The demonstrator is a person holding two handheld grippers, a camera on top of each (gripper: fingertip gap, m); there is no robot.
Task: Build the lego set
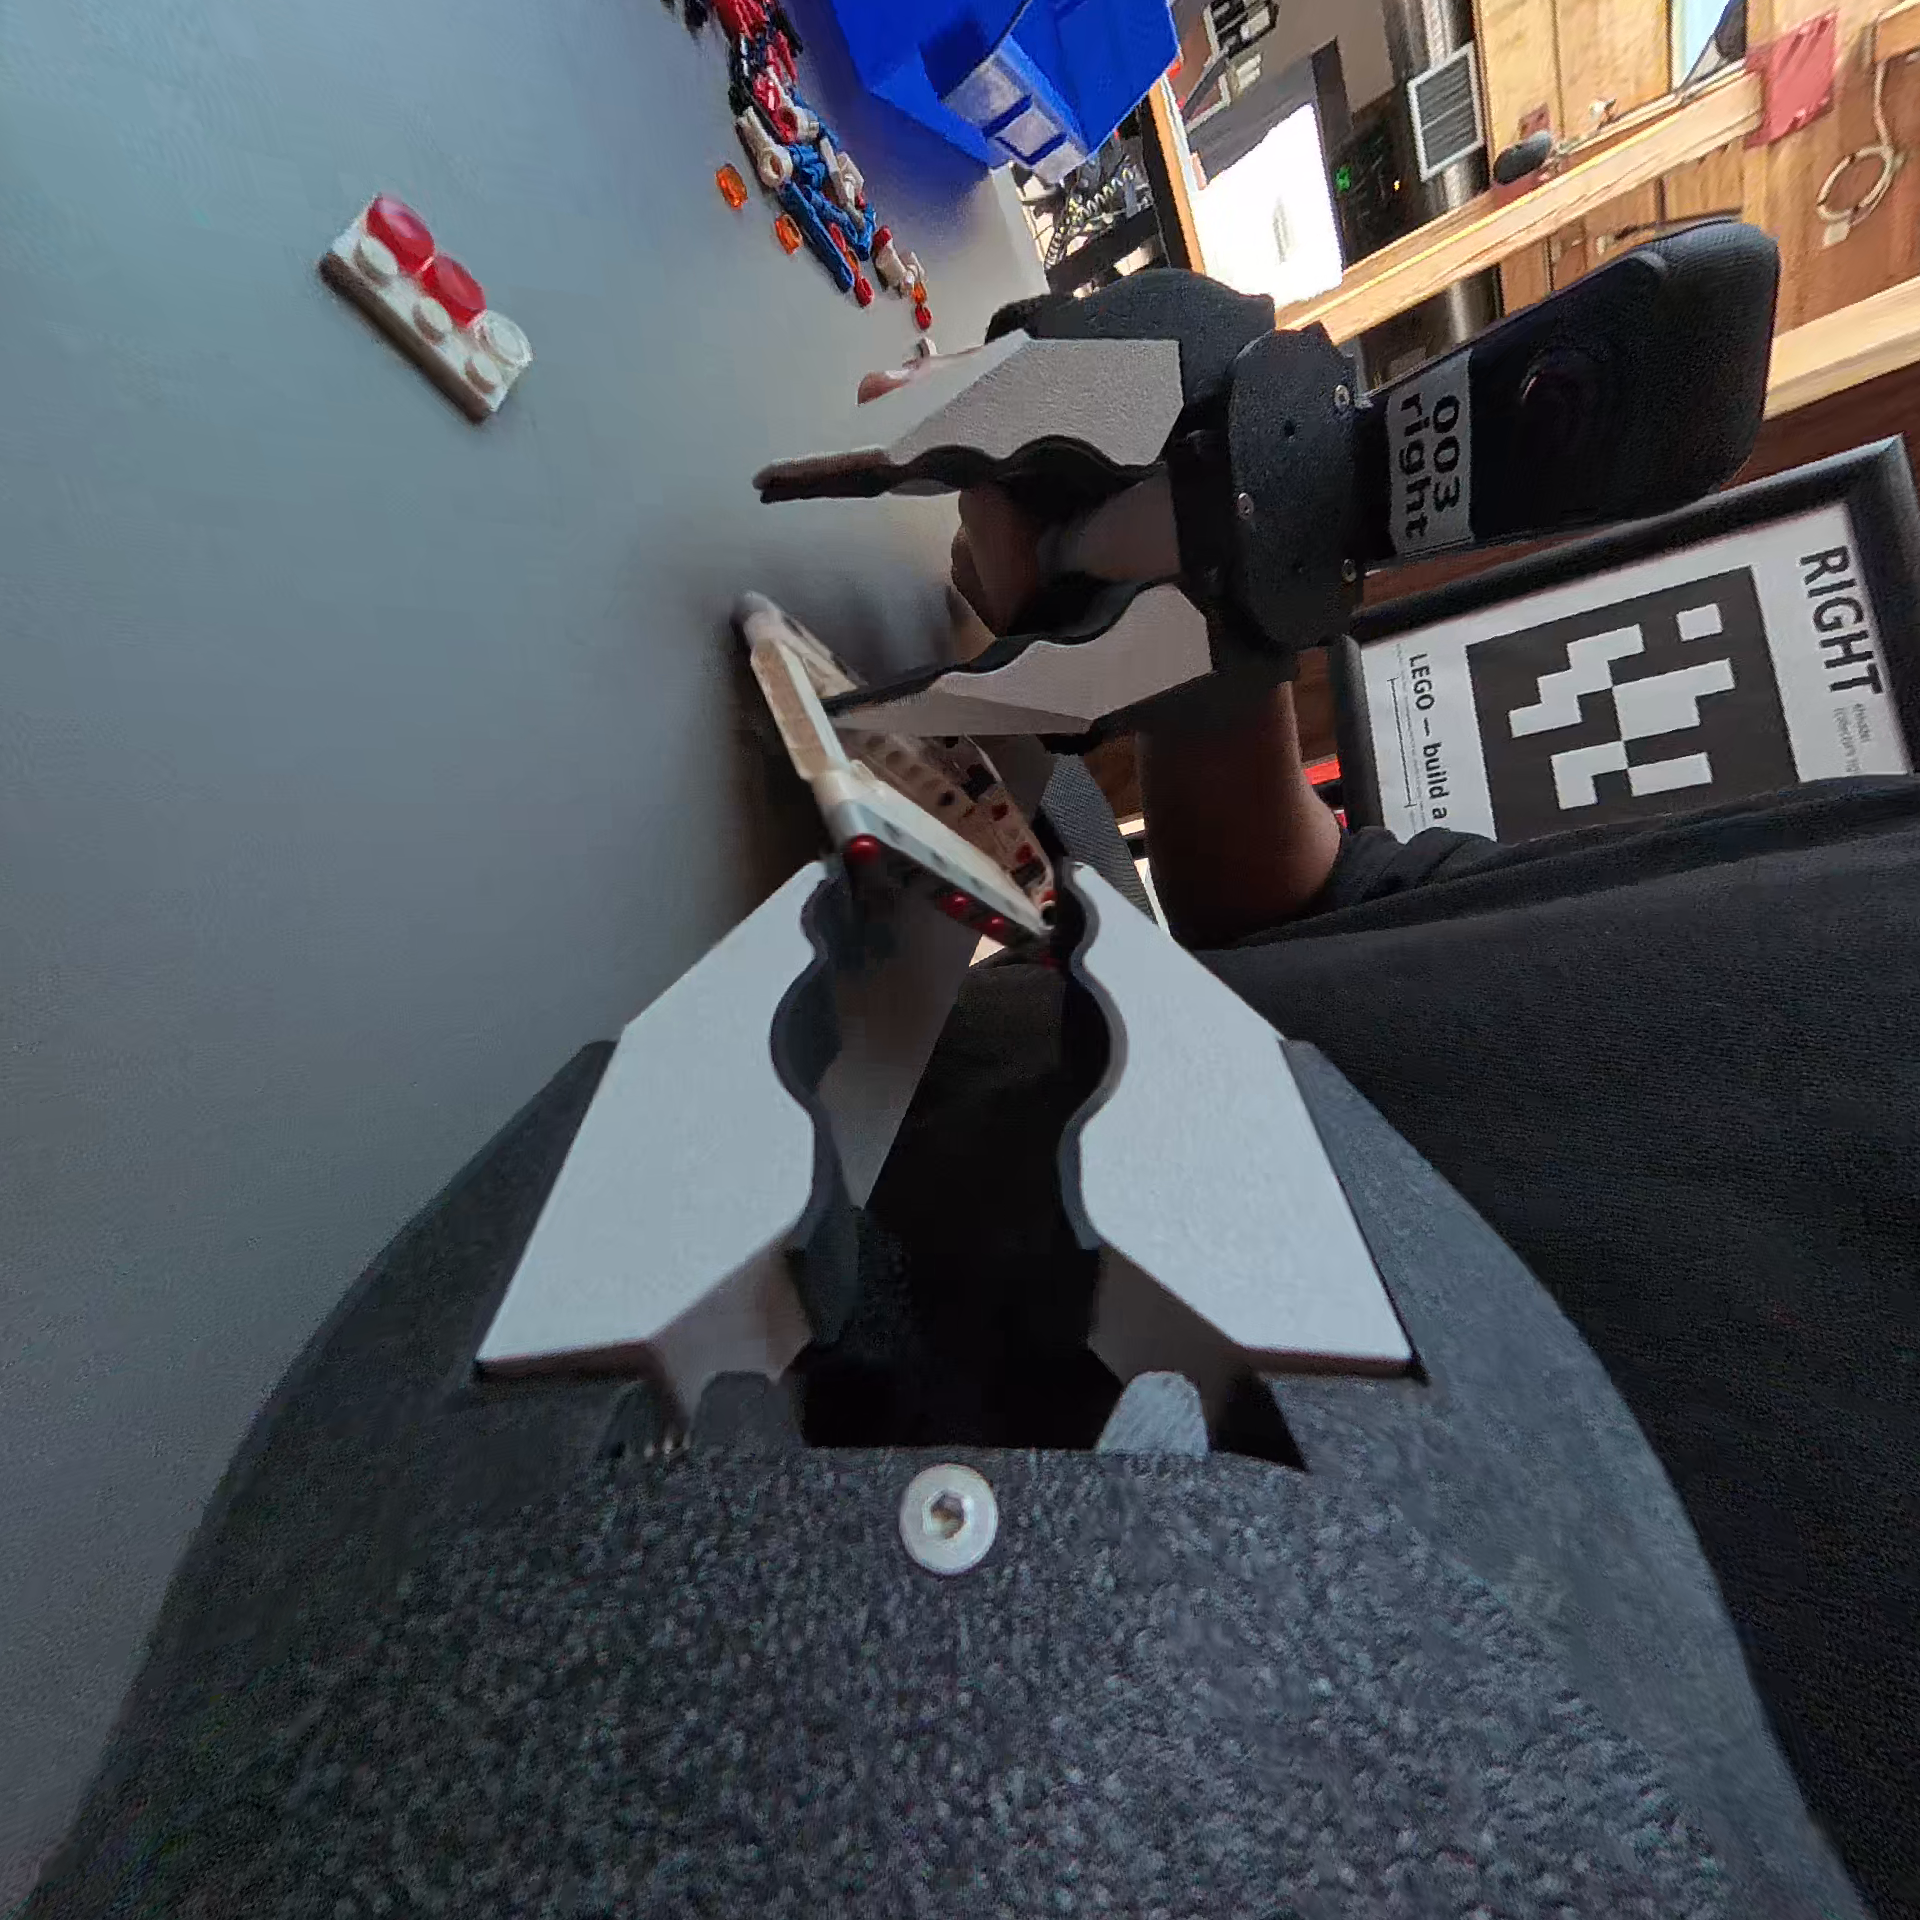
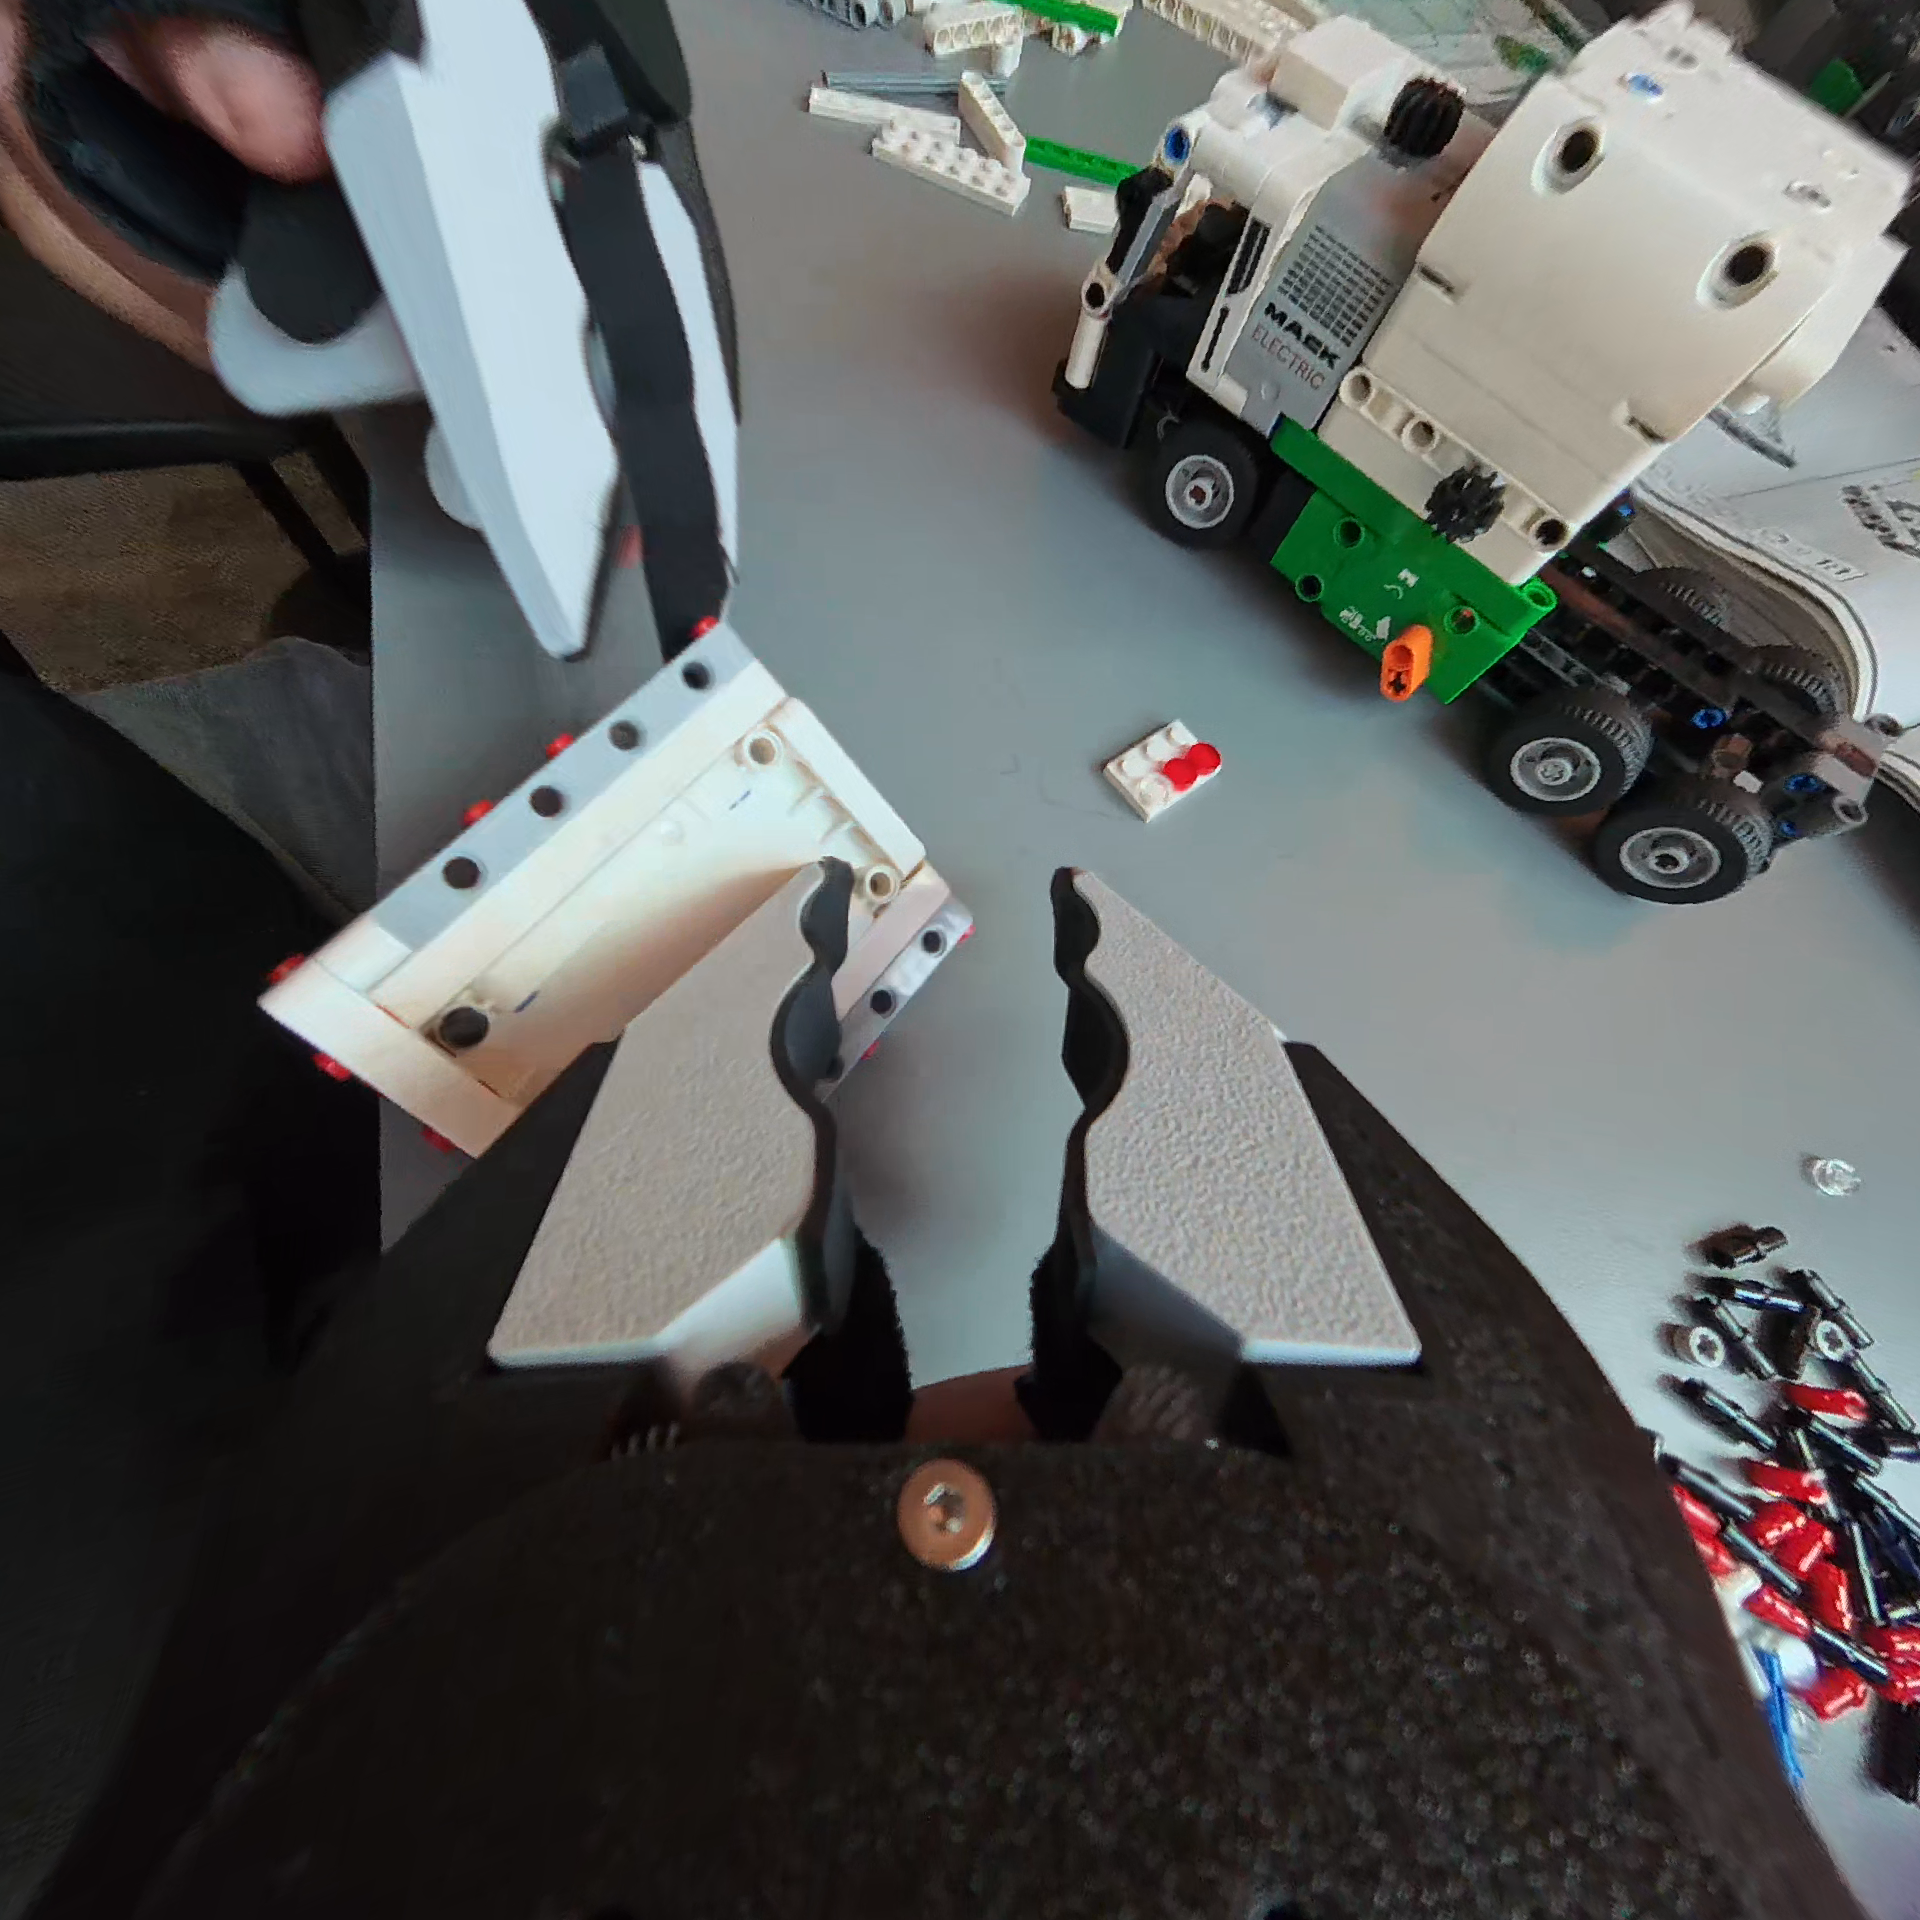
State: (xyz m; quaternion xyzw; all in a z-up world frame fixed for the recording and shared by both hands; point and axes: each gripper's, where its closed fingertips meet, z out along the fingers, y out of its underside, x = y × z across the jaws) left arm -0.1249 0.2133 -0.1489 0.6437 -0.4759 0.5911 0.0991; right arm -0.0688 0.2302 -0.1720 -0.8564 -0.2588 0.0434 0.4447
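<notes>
The grey bench (image 2: 1039,540) carries everything. Largest on it, toward its far right side, is a white, green and black toy truck (image 2: 1455,364) with printed branding on the grey panel behind its cab. Only the right wrist view shows it, along with an open printed booklet (image 2: 1766,540) under its rear and loose white beams (image 2: 956,156) at the far edge.

Only the left wrist view shows a blue bin (image 1: 997,73) on the bench and, past the near edge, a black-framed sign (image 1: 1631,675) with a square black-and-white marker and lines of print. It also shows a white printed label (image 1: 1429,468) wrapped around the other gripper's black body.

The right gripper (image 2: 951,883) stands apart, with only bare bench between its pads. Its left finger (image 2: 727,1091) lies over the white panel (image 2: 623,883).

The left gripper (image 1: 951,894) has one end of that panel between its fingertips. The frame is blurred there, so I cannot tell whether the pads press on it.

The panel, studded with red pins along grey holed strips, sits tilted at the bench's near edge.

A heap of red, black and blue pins (image 2: 1808,1507) lies near the right edge. A small white plate with two red round studs (image 2: 1164,769) lies alone mid-bench, in both views. A tiny clear stud (image 2: 1834,1176) lies above the heap.
</notes>
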